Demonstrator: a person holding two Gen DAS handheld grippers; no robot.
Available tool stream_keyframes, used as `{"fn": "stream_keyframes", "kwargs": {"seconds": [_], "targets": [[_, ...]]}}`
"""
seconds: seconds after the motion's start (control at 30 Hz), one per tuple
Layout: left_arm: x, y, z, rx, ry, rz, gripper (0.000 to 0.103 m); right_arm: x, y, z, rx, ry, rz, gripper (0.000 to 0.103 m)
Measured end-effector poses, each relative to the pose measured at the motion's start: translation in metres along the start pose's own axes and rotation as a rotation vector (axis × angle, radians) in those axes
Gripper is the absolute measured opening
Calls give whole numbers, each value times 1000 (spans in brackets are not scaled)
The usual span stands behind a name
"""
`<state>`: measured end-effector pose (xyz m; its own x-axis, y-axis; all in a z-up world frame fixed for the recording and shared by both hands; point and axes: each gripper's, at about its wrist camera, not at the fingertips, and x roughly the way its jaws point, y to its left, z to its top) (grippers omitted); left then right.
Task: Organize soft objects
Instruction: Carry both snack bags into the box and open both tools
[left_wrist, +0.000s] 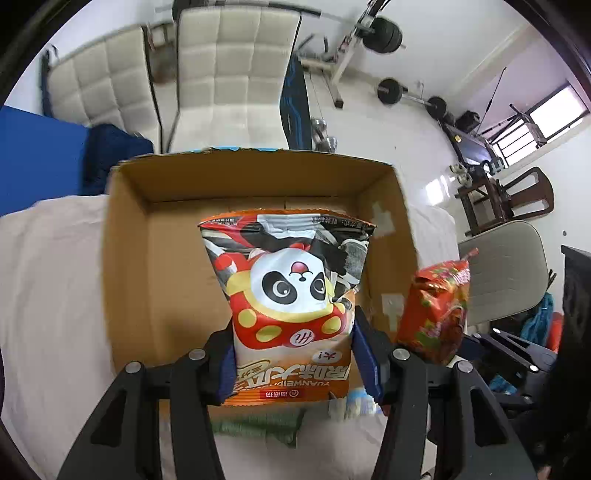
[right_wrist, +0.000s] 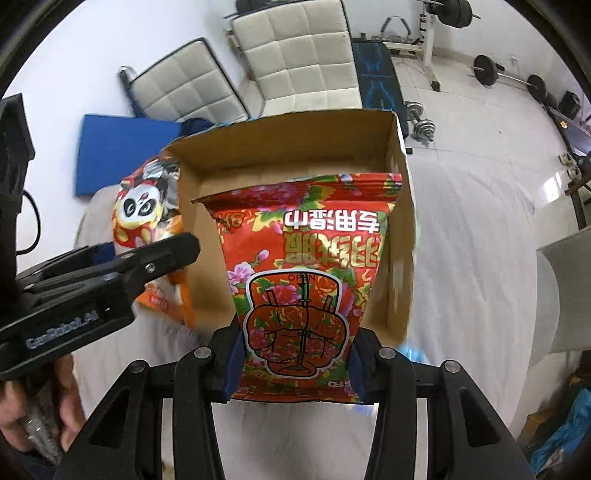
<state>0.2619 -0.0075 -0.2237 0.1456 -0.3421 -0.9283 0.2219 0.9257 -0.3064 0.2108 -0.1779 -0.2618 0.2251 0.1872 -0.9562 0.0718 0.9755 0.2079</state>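
Note:
My left gripper (left_wrist: 293, 363) is shut on an orange panda snack bag (left_wrist: 291, 291), held upside down above the near edge of an open cardboard box (left_wrist: 166, 258). My right gripper (right_wrist: 295, 363) is shut on a red floral snack bag (right_wrist: 306, 266), also upside down, over the same box (right_wrist: 280, 147). The red bag shows at the right of the left wrist view (left_wrist: 439, 310). The panda bag (right_wrist: 144, 210) and the left gripper (right_wrist: 110, 277) show at the left of the right wrist view. The box interior that shows holds nothing.
The box stands on a white cloth-covered surface (right_wrist: 472, 258). A green cloth (left_wrist: 258, 424) and a pale packet (left_wrist: 351, 402) lie on it below my left gripper. Cream cushioned chairs (left_wrist: 236, 74), a blue mat (right_wrist: 122, 147) and barbell weights (right_wrist: 487, 70) stand beyond.

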Motion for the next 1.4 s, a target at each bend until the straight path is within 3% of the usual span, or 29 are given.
{"fn": "stream_keyframes", "kwargs": {"seconds": [0.3, 0.67, 0.8, 0.93, 1.13, 1.33, 1.37, 1.4], "targets": [[95, 36, 60, -40, 158, -47, 51, 115, -11, 91, -16, 93, -114, 48], [135, 37, 68, -101, 261, -83, 51, 183, -9, 127, -52, 179, -133, 49], [129, 29, 66, -109, 266, -60, 52, 202, -10, 134, -63, 209, -160, 49], [117, 15, 67, -89, 275, -29, 75, 208, -11, 144, -54, 207, -165, 53], [74, -8, 59, -40, 205, 33, 87, 199, -18, 145, -33, 215, -176, 62], [37, -22, 41, -34, 109, 101, 100, 172, -21, 115, -4, 217, -160, 68], [33, -17, 37, -33, 90, 116, 103, 168, -16, 109, -1, 215, -157, 77], [27, -17, 31, -26, 66, 132, 103, 165, -14, 105, -1, 210, -157, 93]]}}
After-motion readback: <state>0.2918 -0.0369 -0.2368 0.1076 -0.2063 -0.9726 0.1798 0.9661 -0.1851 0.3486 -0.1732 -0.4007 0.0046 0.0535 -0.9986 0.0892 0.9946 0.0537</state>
